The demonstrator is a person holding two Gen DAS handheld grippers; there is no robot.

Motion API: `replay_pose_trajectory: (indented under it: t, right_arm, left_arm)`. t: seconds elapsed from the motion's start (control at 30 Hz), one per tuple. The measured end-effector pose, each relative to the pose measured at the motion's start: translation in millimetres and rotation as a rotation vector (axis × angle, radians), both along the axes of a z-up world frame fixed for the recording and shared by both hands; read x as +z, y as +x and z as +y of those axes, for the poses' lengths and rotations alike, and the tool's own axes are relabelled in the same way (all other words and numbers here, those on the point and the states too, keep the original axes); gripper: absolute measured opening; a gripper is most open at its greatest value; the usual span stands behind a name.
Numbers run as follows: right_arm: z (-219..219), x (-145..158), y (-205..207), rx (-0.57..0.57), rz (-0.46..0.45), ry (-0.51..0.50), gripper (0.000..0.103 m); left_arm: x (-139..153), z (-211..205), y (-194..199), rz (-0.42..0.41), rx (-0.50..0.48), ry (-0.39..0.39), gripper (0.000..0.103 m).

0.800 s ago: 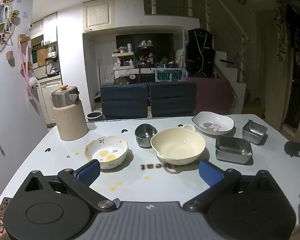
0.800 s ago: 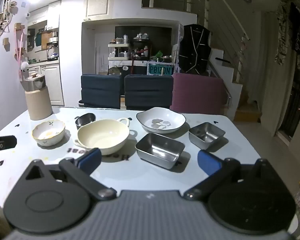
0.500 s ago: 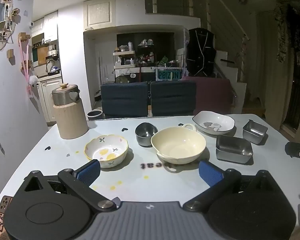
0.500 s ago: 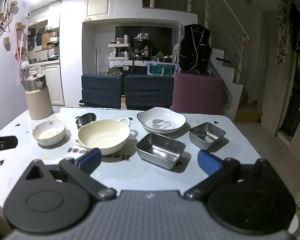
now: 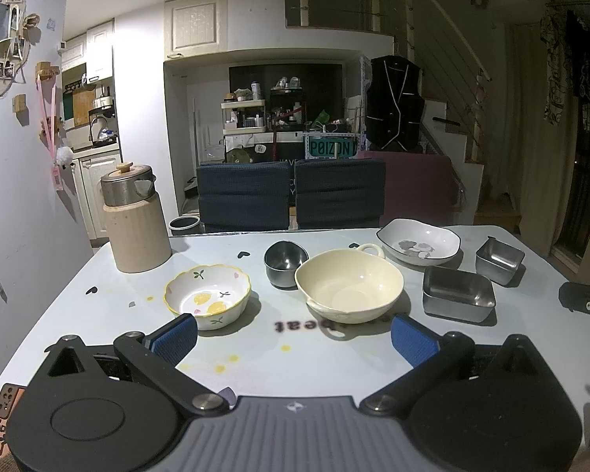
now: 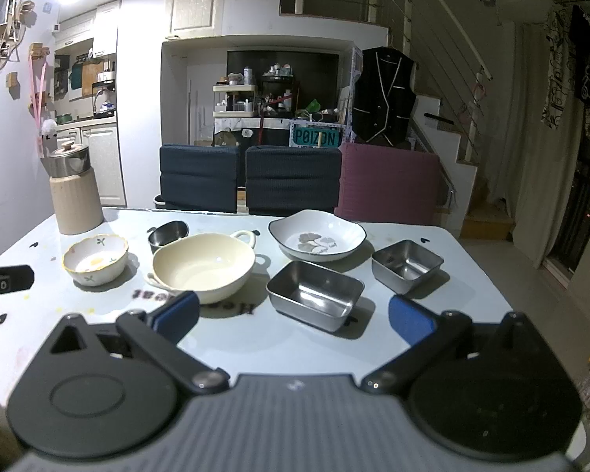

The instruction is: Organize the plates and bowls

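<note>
blue-padded fingers (image 5: 176, 337) wide apart, empty

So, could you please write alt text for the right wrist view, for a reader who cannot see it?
Open tongs with blue pads hover over a pale table holding six empty dishes: a flowered bowl, a small metal cup, a cream bowl, a white plate and two steel trays. A lidded jug stands far left, chairs behind.

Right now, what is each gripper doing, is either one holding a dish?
Left gripper: open, holding nothing.
Right gripper: open, holding nothing.
</note>
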State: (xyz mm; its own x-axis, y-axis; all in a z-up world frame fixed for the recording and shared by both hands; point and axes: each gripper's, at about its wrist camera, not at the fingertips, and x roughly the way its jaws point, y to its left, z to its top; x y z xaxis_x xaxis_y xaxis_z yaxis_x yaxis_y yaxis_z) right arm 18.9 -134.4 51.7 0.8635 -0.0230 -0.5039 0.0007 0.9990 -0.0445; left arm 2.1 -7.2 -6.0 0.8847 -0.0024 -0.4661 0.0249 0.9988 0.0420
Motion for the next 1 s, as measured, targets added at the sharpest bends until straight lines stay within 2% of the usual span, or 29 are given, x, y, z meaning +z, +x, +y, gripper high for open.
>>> replay_pose_trajectory:
  t: [1.0]
  right_arm:
    - [-0.6, -2.2, 0.3, -0.002, 0.006, -0.001, 0.103]
  left_arm:
    - [0.9, 0.2, 0.3, 0.002, -0.005, -0.009, 0.103]
